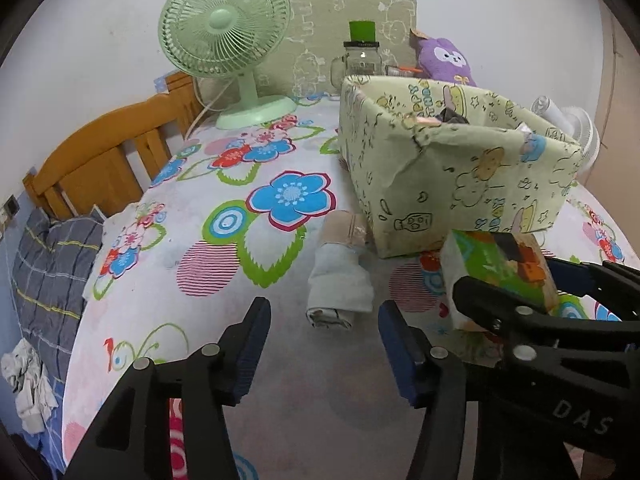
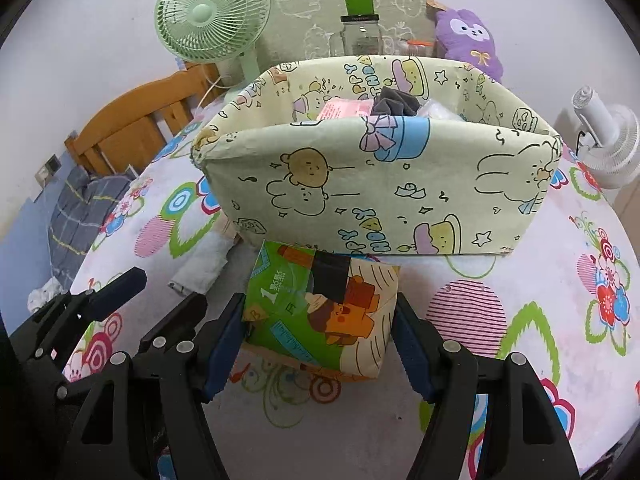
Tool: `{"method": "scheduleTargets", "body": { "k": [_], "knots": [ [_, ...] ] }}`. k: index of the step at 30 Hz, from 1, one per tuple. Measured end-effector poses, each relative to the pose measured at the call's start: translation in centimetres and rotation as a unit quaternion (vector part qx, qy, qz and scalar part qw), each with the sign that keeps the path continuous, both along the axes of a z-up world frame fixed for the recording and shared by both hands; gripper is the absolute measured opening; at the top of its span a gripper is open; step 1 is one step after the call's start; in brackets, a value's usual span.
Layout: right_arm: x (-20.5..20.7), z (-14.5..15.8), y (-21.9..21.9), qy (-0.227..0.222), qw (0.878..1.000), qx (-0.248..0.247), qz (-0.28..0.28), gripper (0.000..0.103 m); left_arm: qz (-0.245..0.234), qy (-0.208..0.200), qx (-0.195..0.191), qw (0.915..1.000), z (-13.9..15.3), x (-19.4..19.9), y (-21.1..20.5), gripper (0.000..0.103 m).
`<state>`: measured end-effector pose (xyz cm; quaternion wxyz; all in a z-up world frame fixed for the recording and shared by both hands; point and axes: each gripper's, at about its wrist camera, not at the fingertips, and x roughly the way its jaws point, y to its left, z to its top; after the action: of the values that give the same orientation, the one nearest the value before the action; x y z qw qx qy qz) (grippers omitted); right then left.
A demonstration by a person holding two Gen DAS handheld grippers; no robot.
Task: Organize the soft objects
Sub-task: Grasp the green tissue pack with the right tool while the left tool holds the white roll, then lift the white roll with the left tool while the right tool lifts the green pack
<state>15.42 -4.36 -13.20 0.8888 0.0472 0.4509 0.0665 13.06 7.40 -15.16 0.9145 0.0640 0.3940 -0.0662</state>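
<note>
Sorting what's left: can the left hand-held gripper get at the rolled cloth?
Probably yes: the left hand-held gripper is open, the rolled cloth lies just ahead, nothing between.

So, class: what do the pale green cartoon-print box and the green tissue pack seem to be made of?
Pale green cartoon-print box: likely cardboard under matte printed paper; its paper is wrinkled and torn at a corner. Green tissue pack: glossy plastic film, probably; it creases between the right gripper fingers.
</note>
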Motion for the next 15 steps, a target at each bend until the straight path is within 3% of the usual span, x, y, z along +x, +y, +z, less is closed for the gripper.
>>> {"method": "scheduleTargets", "body": {
  "k": [7, 11, 15],
  "knots": [
    [0.5, -0.5, 0.1, 0.008, 1.0, -0.007, -0.018, 0.072, -0.03, 0.021, -0.002, 0.9993, -0.9, 1.5, -0.3, 0.056],
    [0.6, -0.7, 0.2, 0.011, 1.0, -0.011, -0.023, 0.072, -0.047, 0.028, -0.006, 0.9985, -1.2, 1.9, -0.7, 0.025],
    [0.6, -0.7, 0.2, 0.012, 1.0, -0.014, -0.024, 0.072, -0.053, 0.025, 0.0, 0.9983, -1.3, 1.6, -1.1, 0.022]
  ]
}}
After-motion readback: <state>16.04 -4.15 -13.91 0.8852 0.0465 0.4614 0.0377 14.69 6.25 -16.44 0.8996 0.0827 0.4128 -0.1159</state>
